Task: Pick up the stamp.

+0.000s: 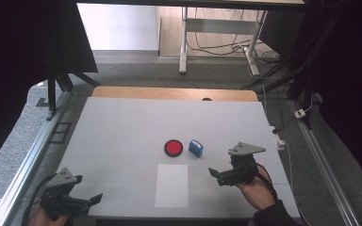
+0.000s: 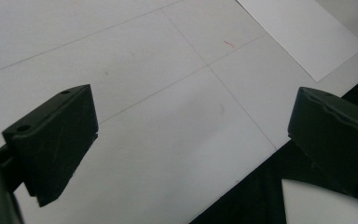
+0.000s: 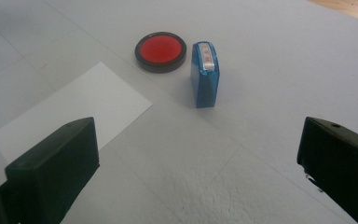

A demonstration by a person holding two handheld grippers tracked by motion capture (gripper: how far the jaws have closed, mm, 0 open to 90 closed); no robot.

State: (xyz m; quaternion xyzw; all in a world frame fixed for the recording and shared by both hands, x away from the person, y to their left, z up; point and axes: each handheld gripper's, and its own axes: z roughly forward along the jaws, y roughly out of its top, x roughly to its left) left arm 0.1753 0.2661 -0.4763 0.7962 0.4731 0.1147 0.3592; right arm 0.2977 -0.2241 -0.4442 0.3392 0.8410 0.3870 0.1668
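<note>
A round red ink pad (image 1: pixel 173 148) (image 3: pixel 161 51) in a black rim lies at the table's middle. Just right of it stands a blue stamp (image 1: pixel 196 148) (image 3: pixel 205 73). A white sheet of paper (image 1: pixel 171 185) (image 3: pixel 70 110) (image 2: pixel 303 35) lies nearer the front edge. My right gripper (image 1: pixel 213 174) (image 3: pixel 198 172) hovers open right of the paper, short of the stamp, nothing between its jaws. My left gripper (image 1: pixel 95 199) (image 2: pixel 191 144) is open over the front left corner, well left of the paper.
The grey table top (image 1: pixel 122 132) has a wooden strip (image 1: pixel 174 93) along its far edge. Metal rails (image 1: pixel 28 160) run down both sides. Beyond the table are desk legs (image 1: pixel 184 42) and cables (image 1: pixel 217 47) on the floor.
</note>
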